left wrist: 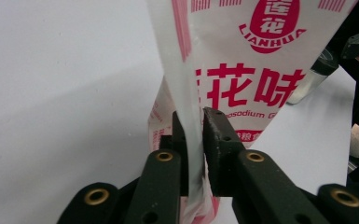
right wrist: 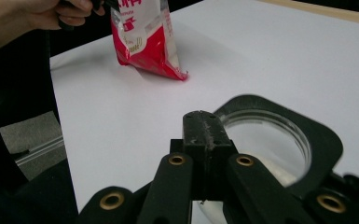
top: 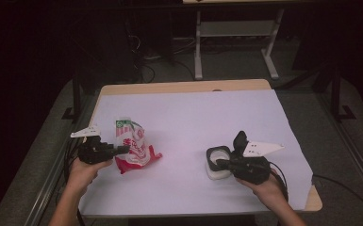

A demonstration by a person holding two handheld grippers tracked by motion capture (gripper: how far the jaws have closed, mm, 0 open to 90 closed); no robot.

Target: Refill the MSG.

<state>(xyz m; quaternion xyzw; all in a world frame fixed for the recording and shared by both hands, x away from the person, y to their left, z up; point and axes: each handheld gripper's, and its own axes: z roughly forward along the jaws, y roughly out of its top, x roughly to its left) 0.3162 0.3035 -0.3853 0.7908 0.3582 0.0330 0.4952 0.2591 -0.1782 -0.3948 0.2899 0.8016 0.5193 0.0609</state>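
Note:
A red-and-white printed plastic bag [top: 133, 147] stands tilted on the white table cover at the left. My left gripper [top: 122, 149] reaches it from the left and is shut on its edge. In the left gripper view, the bag's [left wrist: 261, 70] thin film is pinched between the jaws of this gripper [left wrist: 195, 135]. At the right sits a clear container with a black rim [top: 212, 153] and white contents, its black flip lid [top: 239, 140] standing up. My right gripper [top: 218, 163] rests at that rim with its jaws [right wrist: 205, 126] shut together. The container's rim [right wrist: 321, 140] lies just behind them, and the bag [right wrist: 144, 42] is farther off.
The white sheet [top: 193, 117] covers a wooden table whose far edge [top: 184, 87] shows bare. Open sheet lies between bag and container. Beyond the table are a white desk frame [top: 198, 52] and cables on a dark floor.

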